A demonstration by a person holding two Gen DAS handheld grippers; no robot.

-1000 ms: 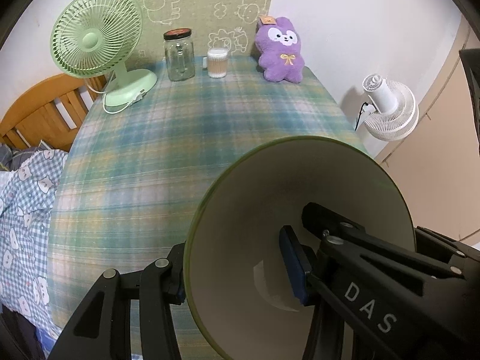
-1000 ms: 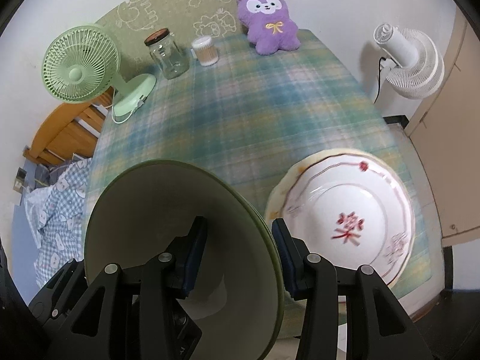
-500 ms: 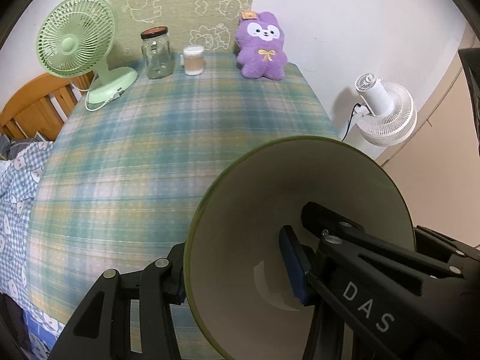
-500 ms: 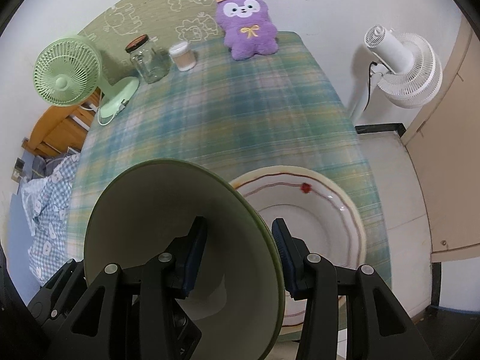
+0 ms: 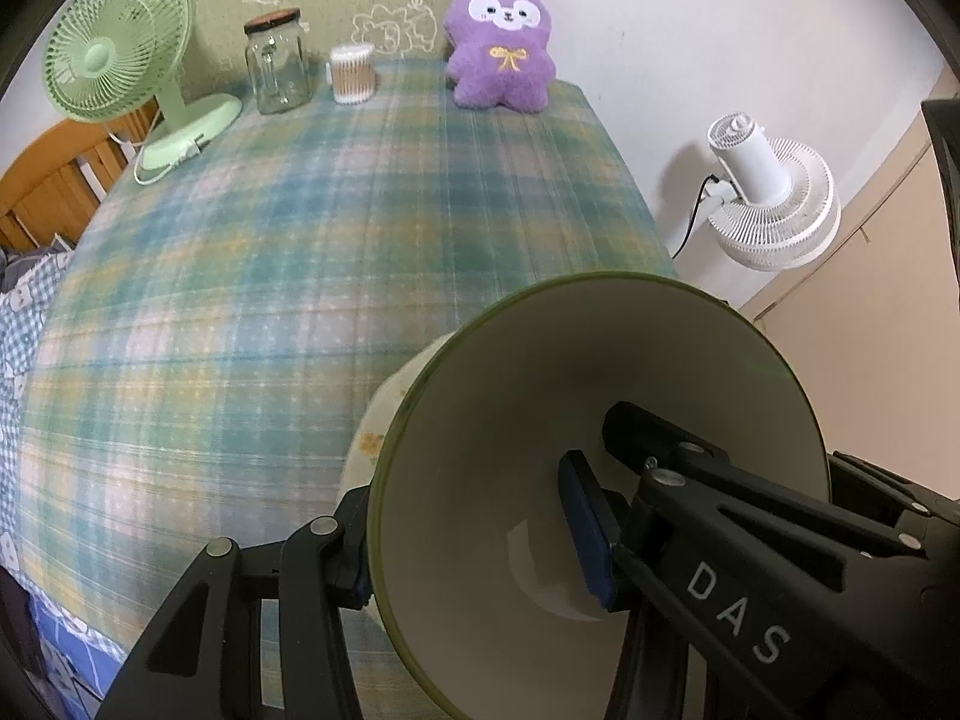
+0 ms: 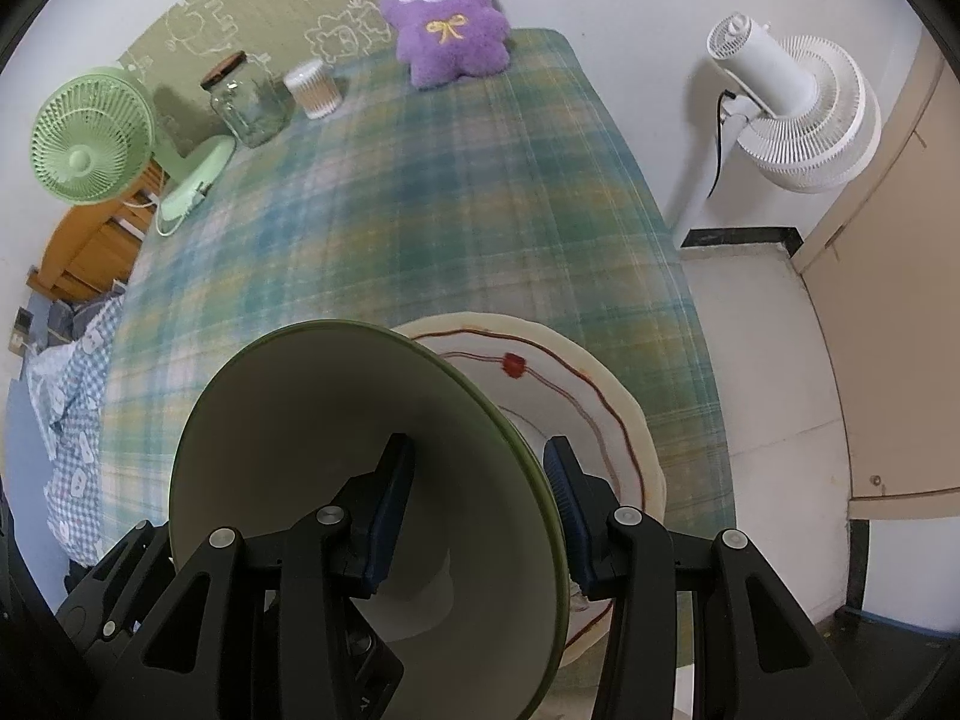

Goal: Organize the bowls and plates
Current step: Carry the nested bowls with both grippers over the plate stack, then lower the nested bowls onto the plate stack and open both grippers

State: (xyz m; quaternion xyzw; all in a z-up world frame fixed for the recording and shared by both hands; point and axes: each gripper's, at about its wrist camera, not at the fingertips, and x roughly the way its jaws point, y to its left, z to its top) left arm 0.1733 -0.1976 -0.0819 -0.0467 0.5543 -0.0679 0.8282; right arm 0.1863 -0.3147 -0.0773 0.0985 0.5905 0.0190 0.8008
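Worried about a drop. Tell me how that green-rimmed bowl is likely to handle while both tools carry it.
The green-rimmed bowl looks rigid and glazed, so probably slippery. Each tool, left and right, pinches only one side of its thin wall, so it may pivot. It likely chips if it knocks the plate beneath.

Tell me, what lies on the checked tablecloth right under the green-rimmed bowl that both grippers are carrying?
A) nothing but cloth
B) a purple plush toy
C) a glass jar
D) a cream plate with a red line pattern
D: in the right wrist view the plate shows beneath and beside the bowl, on the tablecloth.
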